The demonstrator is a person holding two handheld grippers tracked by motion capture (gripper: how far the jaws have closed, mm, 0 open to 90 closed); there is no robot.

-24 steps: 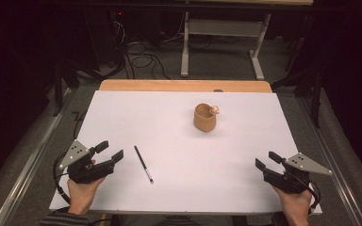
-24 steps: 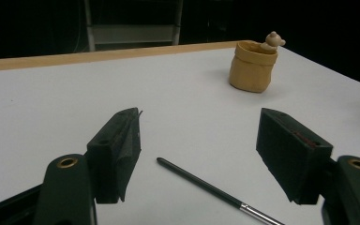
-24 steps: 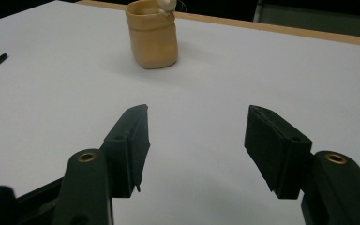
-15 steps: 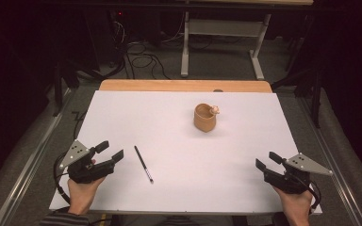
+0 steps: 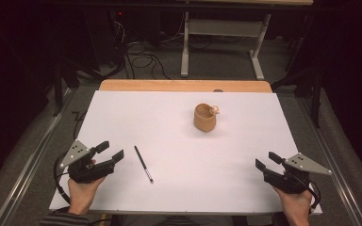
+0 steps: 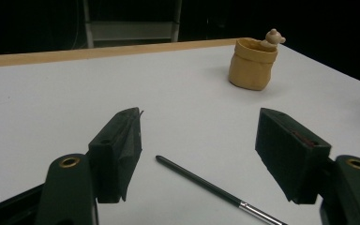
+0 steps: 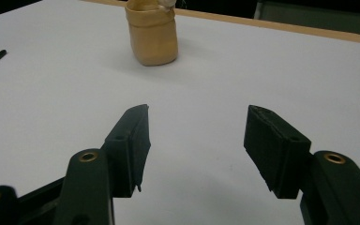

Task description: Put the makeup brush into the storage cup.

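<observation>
Left gripper (image 5: pixel 111 151) fingers (image 6: pixel 117 150) spread wide, released, nothing between the pads; in the left gripper view the bare table (image 6: pixel 51 93) shows through the gap, and the thin black pen (image 6: pixel 206 187) with silver tip lies flat just ahead of and below the gap, slanting toward the right finger, not touched. Right gripper (image 5: pixel 267 161) fingers (image 7: pixel 131 140) also spread wide, released, empty; white table surface between them.

High view: left gripper sits low over the near-left part of the table, held by a hand with a striped sleeve cuff at the bottom edge; grey three-cornered plate on top. Pen (image 5: pixel 143 164) lies just to the right of the left gripper, apart from it, slanted, tip toward the near edge. Right gripper low at the near-right corner, well apart from the pen.

Tan sack-shaped cup (image 5: pixel 205 117) stands upright toward the far middle-right of the table, a small bear figure (image 5: pixel 214 110) peeking over its rim. Well apart from both grippers. Wooden edge strip along the table's far side; dark floor with cables beyond.
</observation>
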